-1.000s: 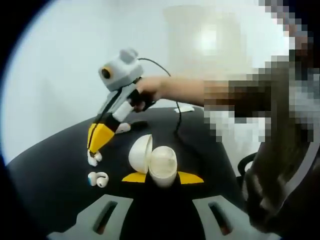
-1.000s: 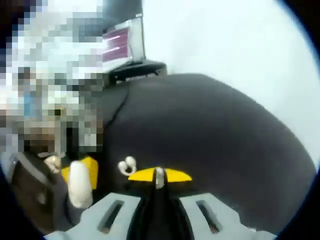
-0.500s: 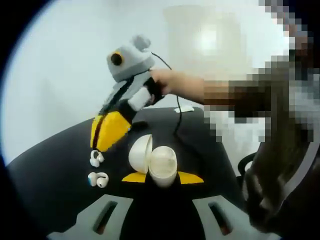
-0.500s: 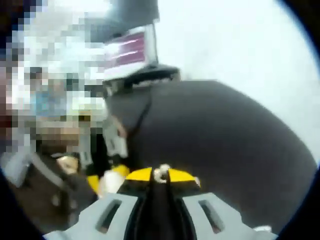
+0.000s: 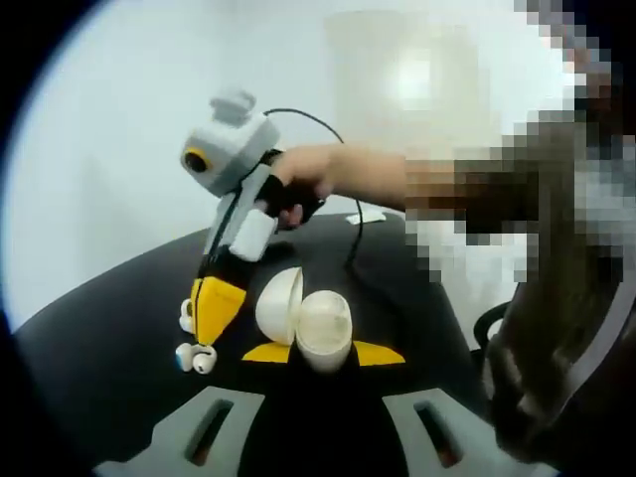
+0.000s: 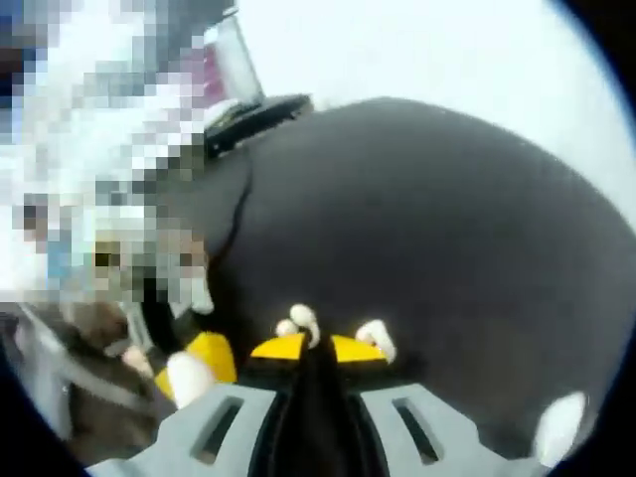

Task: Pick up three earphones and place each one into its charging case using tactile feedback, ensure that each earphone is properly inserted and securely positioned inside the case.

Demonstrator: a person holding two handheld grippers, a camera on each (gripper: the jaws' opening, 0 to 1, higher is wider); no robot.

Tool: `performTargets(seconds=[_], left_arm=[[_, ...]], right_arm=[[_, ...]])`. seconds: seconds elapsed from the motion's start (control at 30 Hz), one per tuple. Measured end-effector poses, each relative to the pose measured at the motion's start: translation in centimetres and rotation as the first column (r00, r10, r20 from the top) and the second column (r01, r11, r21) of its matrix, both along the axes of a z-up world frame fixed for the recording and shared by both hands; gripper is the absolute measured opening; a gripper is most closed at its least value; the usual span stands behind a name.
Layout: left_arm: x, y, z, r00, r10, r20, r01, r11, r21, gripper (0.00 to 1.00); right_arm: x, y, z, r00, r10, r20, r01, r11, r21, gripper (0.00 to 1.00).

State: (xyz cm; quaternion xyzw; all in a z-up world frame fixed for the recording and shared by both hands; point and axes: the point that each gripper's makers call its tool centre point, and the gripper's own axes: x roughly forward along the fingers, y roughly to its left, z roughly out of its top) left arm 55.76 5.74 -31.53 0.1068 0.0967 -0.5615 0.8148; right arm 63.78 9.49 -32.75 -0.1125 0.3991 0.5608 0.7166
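My left gripper [image 5: 323, 354] is shut on an open cream charging case [image 5: 324, 328], whose lid [image 5: 279, 304] stands up to the left. Two white earphones lie on the black table: one [image 5: 196, 357] nearer, one [image 5: 185, 316] just behind it. My right gripper [image 5: 210, 336], held by a hand, points down with its yellow tips between these two. In the right gripper view the right gripper [image 6: 316, 348] has its jaws together, with one earphone [image 6: 298, 321] just past the tips and another [image 6: 376, 337] to the right. The case [image 6: 189, 378] shows at lower left.
The black table [image 5: 109, 328] is round and ends near the white wall. A black cable [image 5: 354, 234] runs over it, past a small white item [image 5: 368, 216]. A monitor [image 6: 227, 65] stands at the far edge. A white object [image 6: 559, 425] lies at lower right.
The right gripper lifted off the farther earphone, leaving it on the table, then came down again closer to the nearer earphone. The left gripper and case have stayed put.
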Motion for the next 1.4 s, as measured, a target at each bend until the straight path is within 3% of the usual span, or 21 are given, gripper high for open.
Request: performTargets(seconds=[0.07, 0.17, 0.27, 0.3, 0.4, 0.5, 0.53, 0.57, 0.63, 0.67, 0.7, 0.77, 0.83, 0.87, 0.93, 0.97, 1.0, 1.13, 1.2, 1.27, 1.4], left_arm=[[0.0, 0.0, 0.0, 1.000, 0.000, 0.002, 0.000, 1.000, 0.001, 0.18], [0.0, 0.0, 0.1, 1.000, -0.001, 0.002, 0.001, 1.000, 0.001, 0.18], [0.0, -0.1, 0.1, 1.000, -0.001, -0.002, 0.001, 1.000, 0.000, 0.18], [0.0, -0.1, 0.1, 1.000, -0.001, -0.003, 0.001, 1.000, 0.000, 0.18], [0.0, -0.1, 0.2, 1.000, 0.000, -0.007, 0.000, 1.000, -0.001, 0.18], [0.2, -0.1, 0.1, 1.000, 0.018, -0.007, -0.018, 1.000, 0.005, 0.18], [0.3, -0.1, 0.1, 1.000, 0.021, -0.010, -0.021, 1.000, 0.005, 0.18], [0.3, -0.1, 0.1, 1.000, 0.021, -0.015, -0.021, 1.000, 0.005, 0.18], [0.4, -0.1, 0.1, 0.999, 0.024, -0.034, -0.024, 1.000, 0.001, 0.18], [0.5, 0.0, 0.1, 0.999, 0.024, -0.040, -0.024, 1.000, -0.002, 0.18], [0.5, 0.0, 0.1, 0.999, 0.024, -0.045, -0.024, 1.000, -0.002, 0.18], [0.5, 0.0, 0.0, 0.999, 0.025, -0.047, -0.025, 1.000, -0.003, 0.18], [0.5, 0.0, 0.0, 0.999, 0.025, -0.048, -0.025, 1.000, -0.004, 0.18], [0.5, 0.0, 0.0, 0.999, 0.024, -0.049, -0.024, 1.000, -0.004, 0.18], [0.6, 0.1, 0.0, 0.998, 0.023, -0.054, -0.024, 1.000, -0.006, 0.18], [0.6, 0.1, 0.0, 0.998, 0.023, -0.056, -0.024, 1.000, -0.007, 0.18], [0.6, 0.1, 0.0, 0.998, 0.024, -0.056, -0.024, 1.000, -0.007, 0.18], [0.5, 0.1, -0.1, 0.998, 0.025, -0.056, -0.026, 1.000, -0.006, 0.18], [0.5, 0.2, -0.2, 0.998, 0.025, -0.057, -0.026, 1.000, -0.006, 0.18], [0.5, 0.3, -0.2, 0.998, 0.026, -0.057, -0.026, 1.000, -0.006, 0.18], [0.5, 0.5, -0.3, 0.998, 0.025, -0.058, -0.025, 1.000, -0.007, 0.18]], right_arm=[[0.1, 0.3, 0.1, 0.999, 0.000, 0.036, 0.000, 1.000, 0.001, 0.09], [0.3, 0.4, 0.1, 0.984, 0.066, 0.166, -0.059, 0.997, -0.046, 0.06], [0.3, 0.8, 1.3, 0.917, 0.173, 0.359, -0.151, 0.985, -0.088, 0.05], [0.4, 0.9, 2.1, 0.889, 0.176, 0.422, -0.156, 0.984, -0.081, 0.05], [1.1, 0.3, 4.2, 0.834, 0.126, 0.537, -0.106, 0.992, -0.068, 0.05], [1.1, -1.0, 6.9, 0.748, 0.093, 0.658, -0.089, 0.995, -0.040, 0.05], [1.1, -1.6, 7.9, 0.708, 0.078, 0.702, -0.077, 0.996, -0.032, 0.05], [0.8, -2.4, 9.0, 0.649, 0.069, 0.758, -0.077, 0.997, -0.024, 0.05], [-0.2, -3.4, 10.0, 0.567, 0.087, 0.819, -0.084, 0.995, -0.047, 0.05], [-1.0, -3.8, 10.3, 0.538, 0.090, 0.838, -0.093, 0.995, -0.048, 0.05], [-1.5, -4.1, 10.3, 0.523, 0.099, 0.847, -0.098, 0.994, -0.055, 0.05], [-3.0, -4.7, 10.3, 0.461, 0.127, 0.878, -0.123, 0.989, -0.079, 0.05], [-4.3, -4.8, 10.0, 0.384, 0.162, 0.909, -0.144, 0.983, -0.114, 0.05], [-4.8, -4.8, 9.7, 0.337, 0.193, 0.921, -0.154, 0.977, -0.149, 0.05], [-5.7, -4.7, 8.8, 0.202, 0.300, 0.932, -0.160, 0.949, -0.271, 0.05], [-6.0, -4.6, 8.6, 0.153, 0.325, 0.933, -0.157, 0.940, -0.302, 0.05], [-6.2, -4.5, 8.1, 0.141, 0.355, 0.924, -0.160, 0.929, -0.333, 0.05], [-7.0, -4.1, 6.5, 0.132, 0.413, 0.901, -0.187, 0.903, -0.386, 0.05], [-7.2, -4.0, 6.2, 0.104, 0.439, 0.892, -0.197, 0.889, -0.414, 0.05], [-7.4, -3.7, 6.6, 0.032, 0.462, 0.886, -0.195, 0.872, -0.448, 0.05], [-7.8, -3.6, 5.9, -0.046, 0.551, 0.833, -0.175, 0.817, -0.550, 0.05]])
